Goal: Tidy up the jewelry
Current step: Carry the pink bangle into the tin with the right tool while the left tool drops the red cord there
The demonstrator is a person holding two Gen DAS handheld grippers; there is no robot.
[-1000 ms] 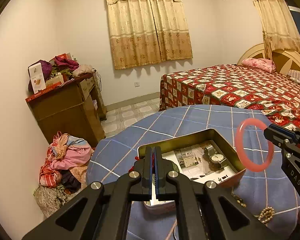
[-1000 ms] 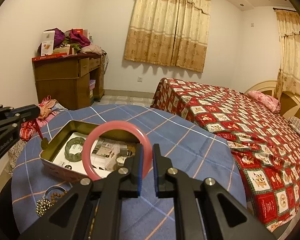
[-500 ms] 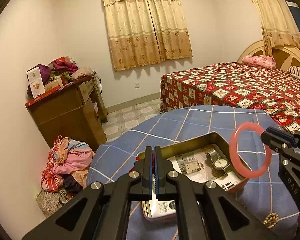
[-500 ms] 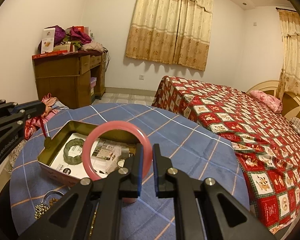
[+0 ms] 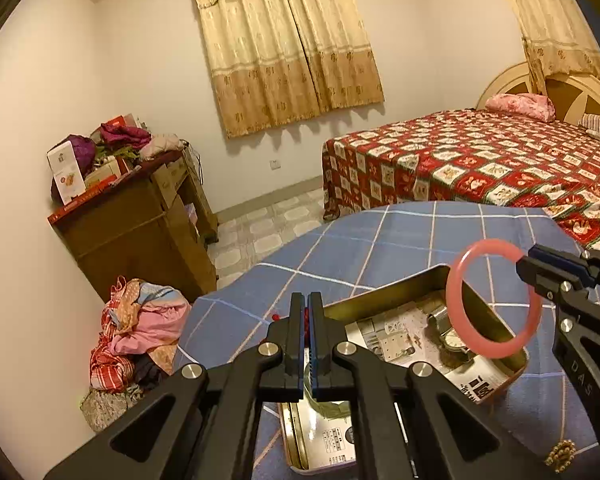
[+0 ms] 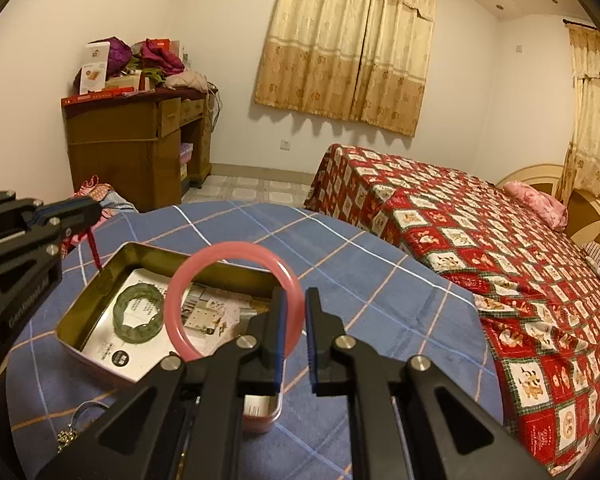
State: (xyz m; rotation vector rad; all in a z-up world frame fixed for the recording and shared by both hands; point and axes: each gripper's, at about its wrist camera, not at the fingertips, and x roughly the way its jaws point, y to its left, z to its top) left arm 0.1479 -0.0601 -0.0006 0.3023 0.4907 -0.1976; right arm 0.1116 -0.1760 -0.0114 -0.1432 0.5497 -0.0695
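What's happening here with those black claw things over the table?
A person is sorting jewelry using a handheld gripper in each hand. The right gripper is shut on a pink bangle, holding it upright above an open metal tin on the blue checked tablecloth. The left gripper is shut on a red cord that hangs by the tin's edge. Inside the tin lie a green bracelet and a watch. More beaded pieces wait on the cloth.

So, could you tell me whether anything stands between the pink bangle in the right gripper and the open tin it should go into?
Nothing visible blocks it. The pink bangle, held by the right gripper, hangs over the open tin. Inside, the green bracelet lies at one end and a watch at the other, with bare paper lining between.
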